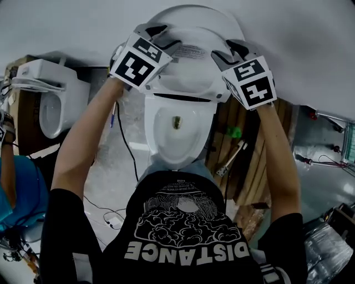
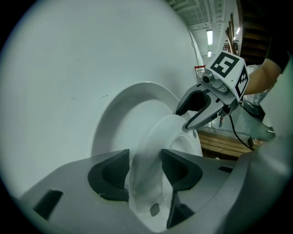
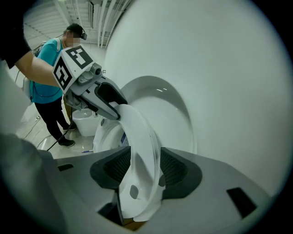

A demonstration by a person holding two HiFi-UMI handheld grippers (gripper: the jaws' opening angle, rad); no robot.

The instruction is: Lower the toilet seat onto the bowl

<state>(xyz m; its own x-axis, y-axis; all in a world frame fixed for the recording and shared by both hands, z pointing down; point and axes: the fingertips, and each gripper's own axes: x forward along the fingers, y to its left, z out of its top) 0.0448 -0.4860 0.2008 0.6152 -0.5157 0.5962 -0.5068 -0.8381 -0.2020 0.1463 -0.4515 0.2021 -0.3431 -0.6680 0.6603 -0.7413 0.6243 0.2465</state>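
At 12 o'clock of the white ceramic toilet bowl point(image 1: 151, 130), find the white plastic oval toilet seat point(image 3: 139, 132) raised, tipped slightly forward of the white upright lid point(image 1: 188, 14) and well apart from the bowl rim. Treat the lowering itself as not yet done, with no part of the seat resting on the bowl.

Locate the left gripper point(image 1: 162, 34) at 10 o'clock of the seat and the right gripper point(image 1: 228, 51) at 2 o'clock, each straddling the seat rim near its upper end. Read both as wide: dark pads point(image 2: 110, 173) standing either side of the rim and close to it, with no firm clamp visible in either gripper view. Judge reach and placement as complete and the grip as pending.

Remaining steps, by judgement:
- Close both grippers on the rim.
- Swing the seat forward and down about its rear edge, toward 6 o'clock.
- Keep both sides level during the descent.
- Set the seat flat on the bowl rim, then release.

Guard against the seat slipping from loose jaws and dropping onto the bowl.
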